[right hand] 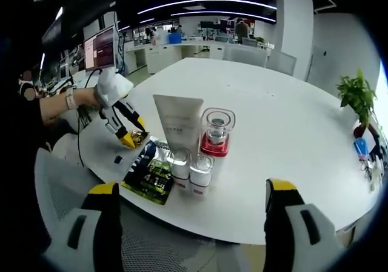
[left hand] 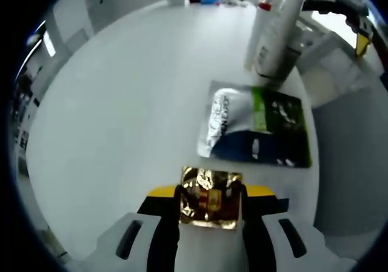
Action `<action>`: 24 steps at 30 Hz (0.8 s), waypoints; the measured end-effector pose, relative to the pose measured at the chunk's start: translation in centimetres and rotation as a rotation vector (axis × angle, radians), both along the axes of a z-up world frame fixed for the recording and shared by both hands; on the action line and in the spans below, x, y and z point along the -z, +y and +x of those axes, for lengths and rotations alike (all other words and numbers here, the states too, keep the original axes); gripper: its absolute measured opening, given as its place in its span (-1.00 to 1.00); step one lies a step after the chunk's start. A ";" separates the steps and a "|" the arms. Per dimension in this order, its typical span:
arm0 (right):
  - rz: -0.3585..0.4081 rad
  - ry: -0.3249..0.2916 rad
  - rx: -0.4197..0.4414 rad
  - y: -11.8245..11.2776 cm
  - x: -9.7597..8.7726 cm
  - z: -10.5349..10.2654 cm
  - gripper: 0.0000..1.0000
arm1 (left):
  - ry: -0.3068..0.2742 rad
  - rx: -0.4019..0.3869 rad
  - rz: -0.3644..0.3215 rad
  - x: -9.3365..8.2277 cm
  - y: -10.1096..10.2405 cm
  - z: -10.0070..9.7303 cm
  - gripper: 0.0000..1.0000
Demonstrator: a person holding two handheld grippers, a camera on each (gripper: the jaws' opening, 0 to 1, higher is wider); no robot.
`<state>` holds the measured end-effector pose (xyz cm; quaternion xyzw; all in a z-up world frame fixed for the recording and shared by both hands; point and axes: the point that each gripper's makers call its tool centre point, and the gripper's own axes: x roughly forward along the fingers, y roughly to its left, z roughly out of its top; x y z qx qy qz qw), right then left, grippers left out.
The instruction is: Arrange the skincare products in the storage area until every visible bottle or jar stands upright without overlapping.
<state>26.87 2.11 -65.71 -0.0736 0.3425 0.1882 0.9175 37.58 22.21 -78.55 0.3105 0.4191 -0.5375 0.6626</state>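
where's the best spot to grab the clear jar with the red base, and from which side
Judging by its pose, grip the clear jar with the red base across its square transparent upper body, above the red band. It stands upright on the white table. The open right gripper could come in level from its open right side, since the white tube crowds its left and two small white bottles stand in front.

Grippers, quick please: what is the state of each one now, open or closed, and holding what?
Left gripper: closed on a gold foil sachet.
Right gripper: open, holding nothing.

Gold sachet (left hand: pixel 210 197) in tool (left hand: pixel 210 200)
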 end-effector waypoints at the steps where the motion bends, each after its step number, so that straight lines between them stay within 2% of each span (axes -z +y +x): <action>1: 0.000 -0.001 0.000 0.0 0.0 0.0 0.99 | 0.001 0.002 0.006 0.1 0.1 -0.1 -0.27; 24: -0.008 -0.007 -0.022 0.2 -0.1 -0.4 0.99 | -0.045 -0.017 -0.027 0.1 -0.8 -0.7 -0.25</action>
